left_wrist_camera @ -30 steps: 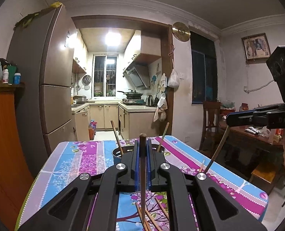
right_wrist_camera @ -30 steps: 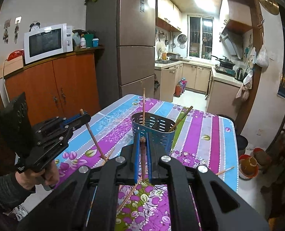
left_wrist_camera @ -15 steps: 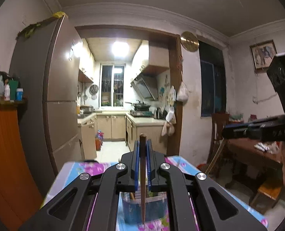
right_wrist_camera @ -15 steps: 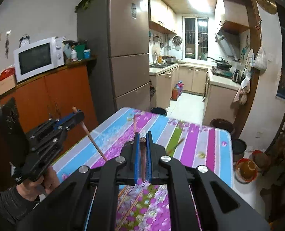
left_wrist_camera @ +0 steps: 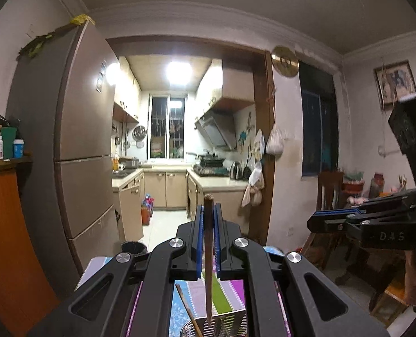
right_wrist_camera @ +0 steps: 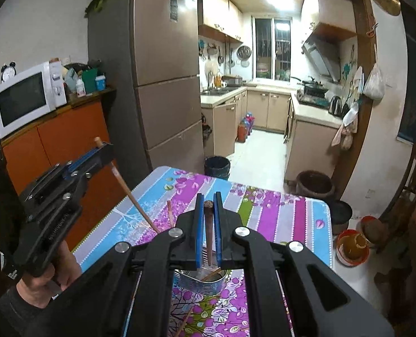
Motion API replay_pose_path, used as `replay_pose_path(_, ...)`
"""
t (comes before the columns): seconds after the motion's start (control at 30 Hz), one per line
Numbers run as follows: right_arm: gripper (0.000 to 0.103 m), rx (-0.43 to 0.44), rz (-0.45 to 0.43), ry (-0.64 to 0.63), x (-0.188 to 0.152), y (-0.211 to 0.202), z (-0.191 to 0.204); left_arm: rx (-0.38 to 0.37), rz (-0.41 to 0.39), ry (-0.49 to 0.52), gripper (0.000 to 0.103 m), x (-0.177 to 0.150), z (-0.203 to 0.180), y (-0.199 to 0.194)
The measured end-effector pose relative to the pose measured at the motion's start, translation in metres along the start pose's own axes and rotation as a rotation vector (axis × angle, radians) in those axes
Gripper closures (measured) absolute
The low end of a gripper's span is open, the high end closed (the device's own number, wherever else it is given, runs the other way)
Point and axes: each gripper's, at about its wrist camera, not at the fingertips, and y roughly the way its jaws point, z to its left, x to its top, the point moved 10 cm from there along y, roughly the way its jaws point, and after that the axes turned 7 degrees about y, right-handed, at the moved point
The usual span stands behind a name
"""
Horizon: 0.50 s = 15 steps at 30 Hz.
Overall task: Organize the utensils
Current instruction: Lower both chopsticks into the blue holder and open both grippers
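**Two chopsticks gripped, both over the holder**

I count two grippers and each is clamped on one chopstick. My left gripper has its blue pads pressed against a dark wooden chopstick that stands upright, its tip pointing down into the metal utensil holder at the bottom of the left wrist view. My right gripper pinches a second chopstick the same way, tip down over the holder.

Inside the holder I can make out at least two more sticks: one leaning stick in the left view, and another standing stick behind the right gripper. One loose stick lies on the cloth near the bottom of the right view; I cannot tell whether more lie under the gripper body.

The holder sits on a table covered with a striped cloth in blue, purple and green with flower prints. Beyond the table are one tall refrigerator, one white microwave on an orange cabinet, two bins on the floor, a dark one and a brown one, and a lit kitchen past a wooden doorway.
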Motion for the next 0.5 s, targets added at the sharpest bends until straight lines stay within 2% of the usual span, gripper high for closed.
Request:
replay_pose_path(0.3, 0.098, 0.011, 0.091, 0.026, -0.027, 0.042, -0.008, -0.001, 0.109, -0.019, 0.095, -0.049, 0.005, 0.053)
replay_pose_path(0.5, 0.098, 0.018, 0.134, 0.043, -0.037, 0.063, -0.011, 0.003, 0.139, -0.037, 0.095, -0.064, 0.014, 0.067)
